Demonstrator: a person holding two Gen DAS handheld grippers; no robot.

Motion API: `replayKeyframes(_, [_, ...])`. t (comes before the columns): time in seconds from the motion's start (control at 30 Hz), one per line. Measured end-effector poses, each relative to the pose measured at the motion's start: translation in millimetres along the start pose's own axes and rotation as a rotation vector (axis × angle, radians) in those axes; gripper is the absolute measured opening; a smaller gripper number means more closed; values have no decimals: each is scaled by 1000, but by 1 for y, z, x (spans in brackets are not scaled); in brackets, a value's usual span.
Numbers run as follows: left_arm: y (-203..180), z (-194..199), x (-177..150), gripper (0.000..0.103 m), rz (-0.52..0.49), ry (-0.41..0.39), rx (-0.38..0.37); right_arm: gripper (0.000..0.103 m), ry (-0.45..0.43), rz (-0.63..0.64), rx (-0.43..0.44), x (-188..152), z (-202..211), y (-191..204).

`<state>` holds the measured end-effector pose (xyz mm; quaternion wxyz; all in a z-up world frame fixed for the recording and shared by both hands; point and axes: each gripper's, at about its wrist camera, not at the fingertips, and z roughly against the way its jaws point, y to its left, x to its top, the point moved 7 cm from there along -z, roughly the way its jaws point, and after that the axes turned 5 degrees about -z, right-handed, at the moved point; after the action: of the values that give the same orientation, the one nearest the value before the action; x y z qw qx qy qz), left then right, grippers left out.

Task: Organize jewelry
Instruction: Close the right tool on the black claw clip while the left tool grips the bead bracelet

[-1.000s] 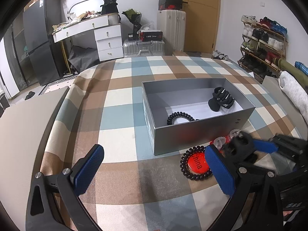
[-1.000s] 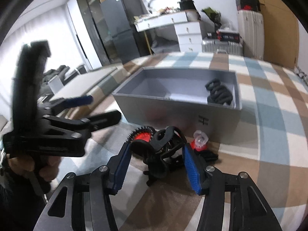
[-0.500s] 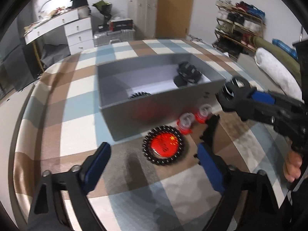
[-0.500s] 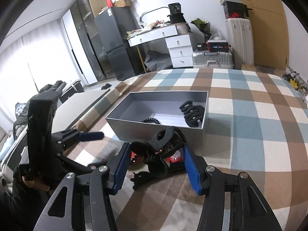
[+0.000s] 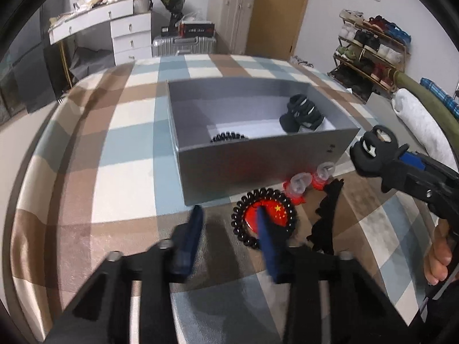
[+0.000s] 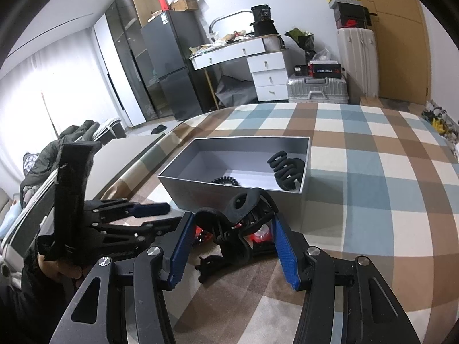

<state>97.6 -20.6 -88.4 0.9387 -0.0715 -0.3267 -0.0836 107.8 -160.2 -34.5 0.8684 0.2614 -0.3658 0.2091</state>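
Left gripper [image 5: 228, 223] jaws narrowed, empty, above red badge [image 5: 268, 216]; right gripper [image 6: 229, 246] lifted, clamping black claw clip [image 6: 235, 229].

A checked bedspread [image 5: 126, 132] carries an open grey box [image 5: 258, 169]; just before it lie a red badge [image 5: 275, 215] ringed by a black coil tie [image 5: 243, 229], two small red-and-clear pieces [image 5: 298, 185] and a black clip [image 5: 327, 215].

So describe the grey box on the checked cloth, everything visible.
The grey box is an open, lidless rectangular tray, matte and cardboard-like, sitting flat on the checked cloth. Inside lie a black claw clip and a black coil hair tie on a white floor. Neither gripper touches it.
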Motion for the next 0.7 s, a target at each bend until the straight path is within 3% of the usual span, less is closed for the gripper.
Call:
replayKeyframes(0.13, [-6, -4, -2, 19, -14, 6, -9, 53, -1, 2, 0, 0, 1, 0])
replayKeyframes(0.23, [-9, -2, -2, 6, -19, -1, -18, 54, 1, 1, 1, -1, 1, 0])
replayKeyframes(0.7, [-10, 17, 10, 5, -24, -82, -24, 54, -8, 4, 1, 0, 4, 2])
